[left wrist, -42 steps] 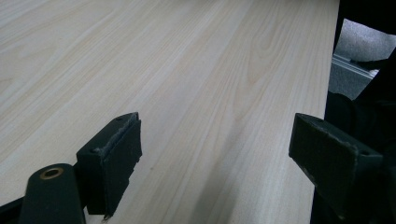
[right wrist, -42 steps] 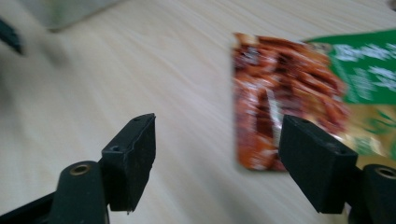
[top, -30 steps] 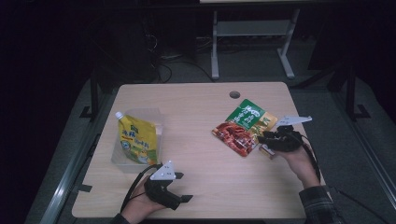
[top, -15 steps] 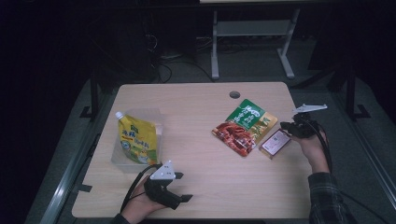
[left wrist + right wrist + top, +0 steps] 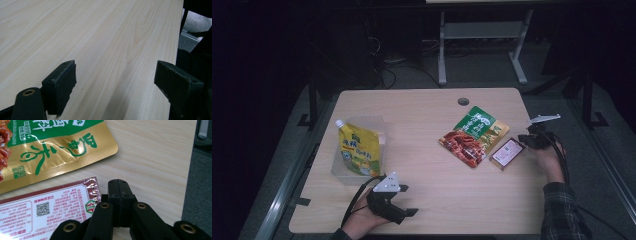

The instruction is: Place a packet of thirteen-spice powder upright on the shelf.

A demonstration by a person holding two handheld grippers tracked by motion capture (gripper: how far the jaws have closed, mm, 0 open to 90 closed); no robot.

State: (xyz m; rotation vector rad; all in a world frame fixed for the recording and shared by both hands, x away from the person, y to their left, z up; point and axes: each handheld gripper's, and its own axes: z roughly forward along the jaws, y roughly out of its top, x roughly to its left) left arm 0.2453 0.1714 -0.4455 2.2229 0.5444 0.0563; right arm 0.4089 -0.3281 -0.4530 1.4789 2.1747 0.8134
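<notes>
Since a moment ago, the right gripper (image 5: 523,140) has drawn back toward the table's right edge, dragging the small red packet (image 5: 507,153) out from beside the snack pouch, while the left gripper has not moved.

At the left, a yellow spouted pouch (image 5: 353,152) leans in a clear box (image 5: 379,125). The left gripper (image 5: 409,214) rests on the wooden table (image 5: 422,120) near its front edge, its jaws spread wide over bare wood and holding nothing.

Right of centre, the green-and-gold snack pouch (image 5: 474,135) lies flat, slanted. Just beside its right edge, the red packet lies with its long axis running diagonally up toward the right gripper.

In the right gripper view, the jaws are pressed together at that packet's (image 5: 47,210) near corner; whether they pinch its edge or merely touch it, I cannot tell. The right hand (image 5: 549,160) is clearly the nearer one, so any further pull on the packet likely falls to it.
</notes>
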